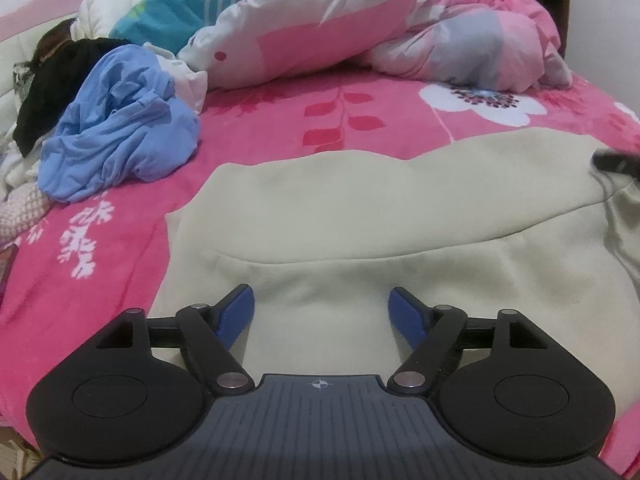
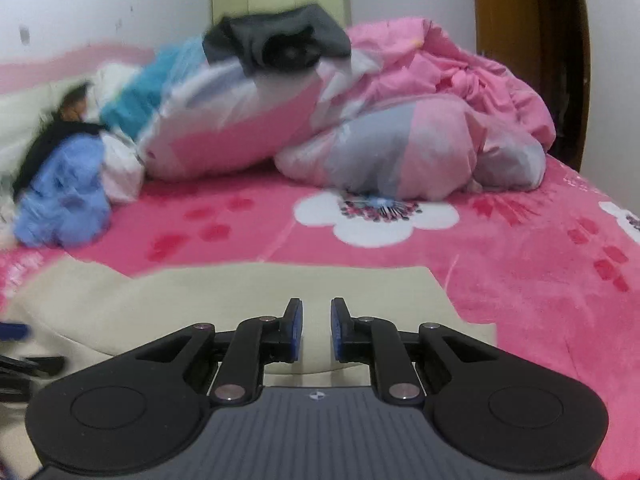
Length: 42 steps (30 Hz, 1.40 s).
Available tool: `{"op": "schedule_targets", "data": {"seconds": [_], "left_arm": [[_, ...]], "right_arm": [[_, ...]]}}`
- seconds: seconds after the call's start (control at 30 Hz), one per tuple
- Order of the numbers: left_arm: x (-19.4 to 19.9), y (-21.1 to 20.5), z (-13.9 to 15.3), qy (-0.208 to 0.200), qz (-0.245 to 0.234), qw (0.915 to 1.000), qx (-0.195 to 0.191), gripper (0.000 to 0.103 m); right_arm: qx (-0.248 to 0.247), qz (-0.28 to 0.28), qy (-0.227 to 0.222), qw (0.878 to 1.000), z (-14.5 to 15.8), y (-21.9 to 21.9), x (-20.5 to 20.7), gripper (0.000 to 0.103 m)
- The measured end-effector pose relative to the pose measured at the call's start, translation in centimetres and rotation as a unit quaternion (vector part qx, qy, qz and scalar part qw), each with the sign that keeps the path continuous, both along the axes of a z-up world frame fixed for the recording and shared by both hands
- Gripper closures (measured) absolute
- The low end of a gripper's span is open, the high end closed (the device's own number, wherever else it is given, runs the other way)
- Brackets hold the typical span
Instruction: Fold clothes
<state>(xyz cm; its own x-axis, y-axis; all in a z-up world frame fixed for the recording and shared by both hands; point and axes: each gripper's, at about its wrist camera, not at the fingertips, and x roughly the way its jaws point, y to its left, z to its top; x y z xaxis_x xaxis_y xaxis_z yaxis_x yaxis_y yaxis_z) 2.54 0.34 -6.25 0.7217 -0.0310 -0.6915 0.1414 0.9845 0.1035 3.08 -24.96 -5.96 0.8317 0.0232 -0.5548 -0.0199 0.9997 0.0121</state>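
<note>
Hovering over the cream garment [image 1: 360, 216] with the left tool [image 1: 322, 314] spread wide, blue pads [image 1: 236, 316] pinching nothing. Holding the right tool [image 2: 316, 328] nearly pressed together, a narrow gap showing between its pads [image 2: 297, 330], cloth visible below that gap but not being gripped. Lying flat across the near edge of the bed [image 1: 280, 116], the cream garment, stretching from the left tool toward the bed's right side, one seam curving across it. Sitting crumpled toward the bed's left edge, a blue garment [image 1: 120, 128], touching a black piece [image 1: 52, 80] and white cloth [image 1: 184, 80] behind it. Resting at the far edge, a bunched pink and grey quilt [image 1: 400, 32], with a dark garment [image 2: 276, 42] lying on top. Blurring heavily in the right wrist view, especially along the left side. Intruding at the right margin of the left wrist view, a dark smeared shape [image 1: 616, 164], too blurred for identifying. Getting cut off at the lower left of the right wrist view, dark parts [image 2: 24, 364], also unclear.
</note>
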Motion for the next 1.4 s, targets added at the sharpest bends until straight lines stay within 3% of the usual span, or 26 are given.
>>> {"op": "schedule_targets", "data": {"seconds": [0.07,0.17,0.9,0.97,1.0,1.07,1.2,1.27,1.33,1.4], "left_arm": [[0.0,-0.1,0.1,0.002,0.001,1.0000,0.004,0.024],[0.2,-0.2,0.1,0.005,0.007,0.9999,0.010,0.021],[0.1,-1.3,0.4,0.007,0.035,0.9978,0.056,0.006],[0.0,-1.2,0.5,0.009,0.036,0.9981,0.049,0.004],[0.0,-1.1,0.5,0.012,0.035,0.9985,0.040,0.001],[-0.1,-0.9,0.6,0.016,0.031,0.9992,0.021,0.000],[-0.5,-0.7,0.5,0.018,0.028,0.9994,-0.004,0.000],[-0.6,-0.7,0.5,0.015,0.030,0.9994,-0.007,0.000],[-0.8,-0.8,0.4,0.012,0.031,0.9994,-0.010,0.000],[-0.9,-0.7,0.3,0.010,0.037,0.9992,-0.014,0.000]], "right_arm": [[-0.005,-0.001,0.024,1.000,-2.1,-0.4,1.2,0.086],[0.013,-0.006,0.019,1.000,-1.9,-1.0,1.0,0.086],[0.012,-0.014,0.003,1.000,-2.0,-0.6,0.4,0.083],[-0.001,-0.020,-0.004,1.000,-2.0,-0.3,0.2,0.074],[-0.016,-0.030,-0.010,0.999,-2.0,0.0,0.0,0.062],[-0.035,-0.044,-0.019,0.998,-2.0,0.4,-0.3,0.052],[-0.009,-0.046,-0.021,0.999,-1.9,-0.5,-0.3,0.044],[0.009,-0.038,-0.023,0.999,-1.8,-0.9,-0.5,0.033],[0.017,-0.023,-0.028,0.999,-1.7,-0.8,-0.7,0.002],[0.015,-0.012,-0.036,0.999,-1.5,-0.5,-1.0,0.000]]}}
